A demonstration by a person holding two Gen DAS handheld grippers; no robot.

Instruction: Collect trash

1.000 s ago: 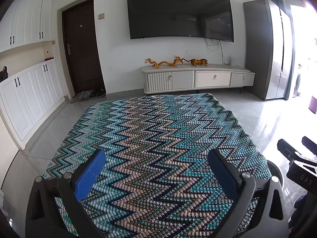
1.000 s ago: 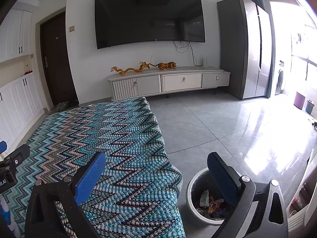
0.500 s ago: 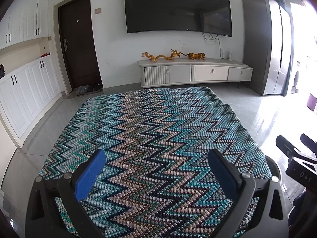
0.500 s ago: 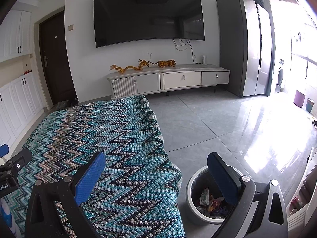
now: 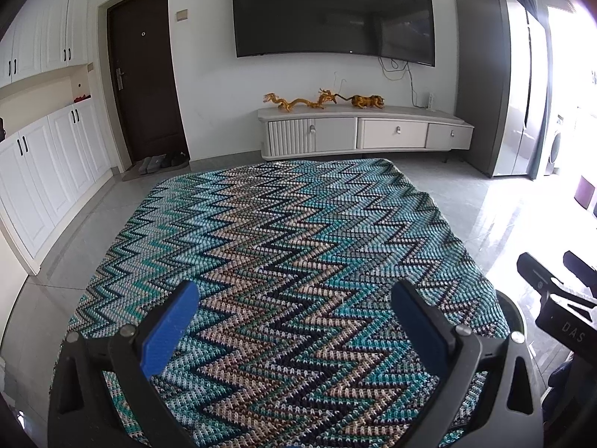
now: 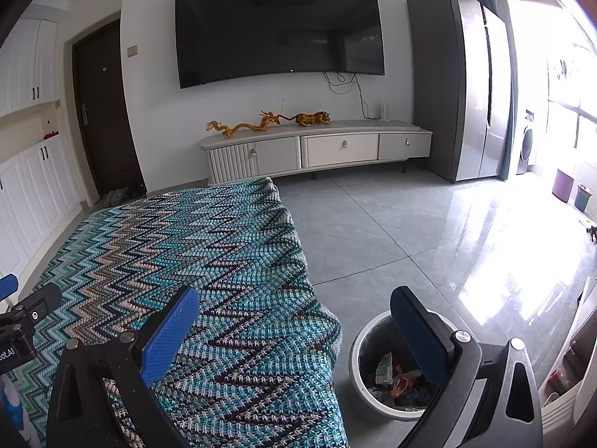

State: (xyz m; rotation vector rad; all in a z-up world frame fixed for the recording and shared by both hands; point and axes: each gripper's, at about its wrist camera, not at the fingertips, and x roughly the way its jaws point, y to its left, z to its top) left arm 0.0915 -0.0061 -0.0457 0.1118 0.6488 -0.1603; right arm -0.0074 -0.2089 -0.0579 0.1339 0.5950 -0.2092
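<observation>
Trash (image 6: 395, 377) already lay in the bin (image 6: 358, 351) beside the bench (image 6: 209, 261); both claws, left claw (image 5: 294, 321) and right claw (image 6: 294, 321), hung spread and empty.

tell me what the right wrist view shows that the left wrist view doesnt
Only the right wrist view shows inside the bin: wrappers lie in it, beside the blanket. It also shows two small tubs by the window.

Only the left wrist view shows the blanket's left edge and the shoes by the door.

Both show the TV, the cabinet with gold figurines, the fridge, and an open, empty gripper: right gripper, left gripper.
</observation>
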